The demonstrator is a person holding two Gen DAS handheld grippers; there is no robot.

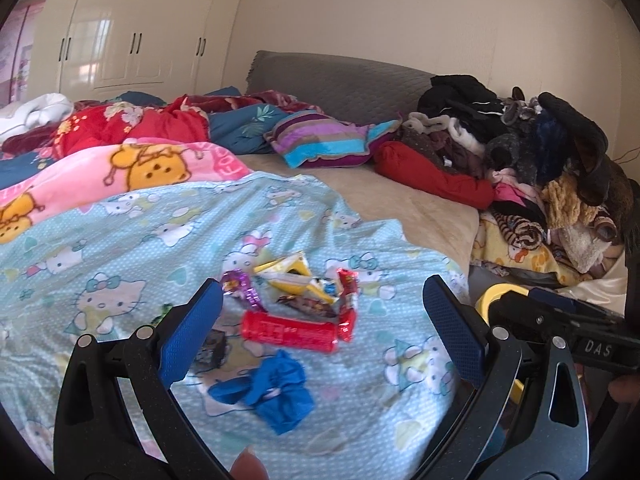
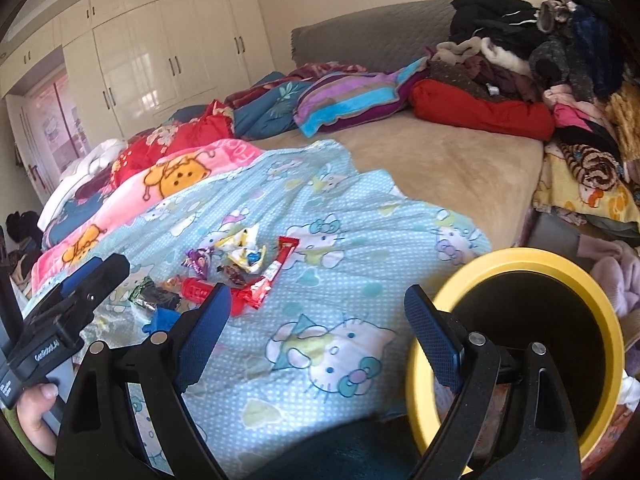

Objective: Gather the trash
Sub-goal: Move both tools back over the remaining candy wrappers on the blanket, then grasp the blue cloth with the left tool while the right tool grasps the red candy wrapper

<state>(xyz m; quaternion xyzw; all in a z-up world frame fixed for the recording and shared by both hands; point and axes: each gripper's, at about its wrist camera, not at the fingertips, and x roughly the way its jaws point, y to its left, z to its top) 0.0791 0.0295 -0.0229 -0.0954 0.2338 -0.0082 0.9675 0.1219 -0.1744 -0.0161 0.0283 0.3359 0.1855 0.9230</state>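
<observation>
A bedroom is showing in the left wrist view: a cream wardrobe (image 1: pixel 132 36) is standing at the back, and a bed (image 1: pixel 420 208) is filling the middle, with a heap of clothes (image 1: pixel 532 152) lying on its right side. A light blue blanket (image 1: pixel 120 248) is covering the near part of the bed, and the trash (image 1: pixel 296 300) is lying on it in one loose group, probably so that it is easy to pick piece by piece. The left gripper (image 1: pixel 320 332) is hanging above this group with its jaws standing wide apart and holding nothing. The red wrapper (image 1: pixel 290 332) is lying flat between the two pads in the picture, its long axis going left to right, across the line of the gripper. A crumpled blue piece (image 1: pixel 276 396) is lying nearer to the camera, and yellow wrappers (image 1: pixel 292 276) are lying behind the red one.

In the right wrist view the same bed is lying under the camera, with the wardrobe far on the left. The right gripper (image 2: pixel 316 336) is also wide open and empty, and it is pointing at bare blanket, beside the trash and not over it. The trash is lying up and to the left of its left pad. A long red packet (image 2: pixel 276 272) there is pointing diagonally, up and to the right. A bin (image 2: pixel 520 340) with a yellow rim is standing at the edge of the bed, just behind the right pad, I think to receive the pieces. The left gripper is entering from the left, in a hand (image 2: pixel 36 416).
</observation>
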